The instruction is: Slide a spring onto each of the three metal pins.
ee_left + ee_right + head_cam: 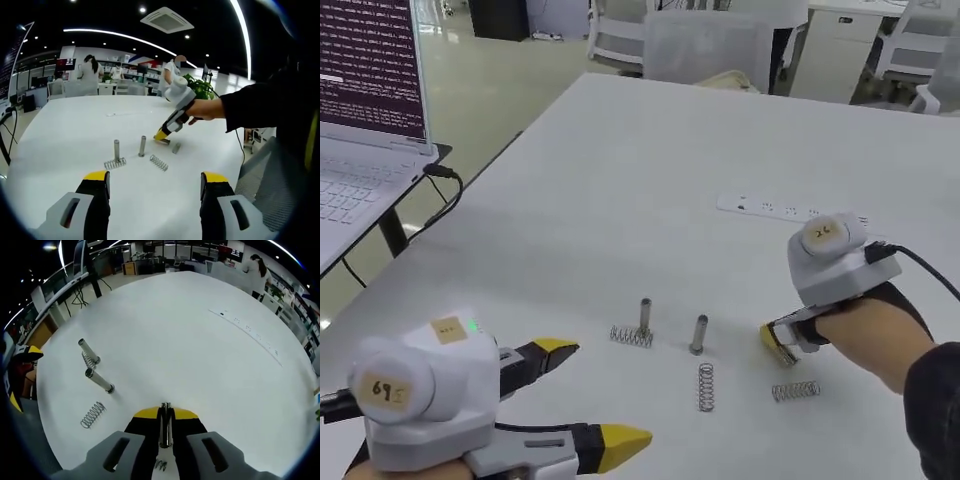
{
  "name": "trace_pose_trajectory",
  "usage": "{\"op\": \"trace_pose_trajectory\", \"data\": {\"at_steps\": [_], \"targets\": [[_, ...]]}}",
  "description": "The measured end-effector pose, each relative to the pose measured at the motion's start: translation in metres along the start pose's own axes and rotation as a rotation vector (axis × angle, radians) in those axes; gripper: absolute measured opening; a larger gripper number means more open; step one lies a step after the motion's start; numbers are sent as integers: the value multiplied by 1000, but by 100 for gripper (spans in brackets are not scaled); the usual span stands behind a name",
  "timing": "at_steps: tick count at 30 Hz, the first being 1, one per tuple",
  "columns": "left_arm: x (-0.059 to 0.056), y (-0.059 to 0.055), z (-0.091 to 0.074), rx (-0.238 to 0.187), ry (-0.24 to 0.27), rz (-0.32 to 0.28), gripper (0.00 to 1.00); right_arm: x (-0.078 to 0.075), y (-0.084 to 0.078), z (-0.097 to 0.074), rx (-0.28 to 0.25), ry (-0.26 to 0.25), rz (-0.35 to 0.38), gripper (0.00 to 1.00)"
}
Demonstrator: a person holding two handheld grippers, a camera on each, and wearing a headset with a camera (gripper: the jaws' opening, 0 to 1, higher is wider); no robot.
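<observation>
Two metal pins [645, 314] [700, 333] stand upright on the white table [620, 180]. One spring [631, 337] lies at the foot of the left pin, another spring [706, 386] lies in front of the right pin, and a third spring [796, 390] lies near my right hand. My right gripper [780, 346] rests low on the table, shut on a third metal pin [165, 424]. At the near left my left gripper [590, 392] is open and holds nothing. In the left gripper view both pins [116, 149] [142, 145] stand ahead of the open jaws.
A white power strip [790, 211] lies further back on the table, with a black cable [920, 265] trailing to the right. An open laptop [360, 100] sits on a stand at the far left. Chairs and desks stand beyond the table.
</observation>
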State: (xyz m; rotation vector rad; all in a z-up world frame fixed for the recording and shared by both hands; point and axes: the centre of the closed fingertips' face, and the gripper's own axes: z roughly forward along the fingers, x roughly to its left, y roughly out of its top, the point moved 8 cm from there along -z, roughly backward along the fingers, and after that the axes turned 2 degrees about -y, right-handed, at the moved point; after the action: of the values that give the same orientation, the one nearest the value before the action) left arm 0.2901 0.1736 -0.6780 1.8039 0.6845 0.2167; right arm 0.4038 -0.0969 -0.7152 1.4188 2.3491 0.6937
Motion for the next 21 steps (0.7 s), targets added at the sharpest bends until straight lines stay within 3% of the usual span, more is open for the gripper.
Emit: {"op": "trace_pose_trajectory", "data": {"at_steps": [21], "targets": [[-3, 15, -6, -20, 2, 48, 69, 12, -5, -31, -101, 20, 35, 6]]}}
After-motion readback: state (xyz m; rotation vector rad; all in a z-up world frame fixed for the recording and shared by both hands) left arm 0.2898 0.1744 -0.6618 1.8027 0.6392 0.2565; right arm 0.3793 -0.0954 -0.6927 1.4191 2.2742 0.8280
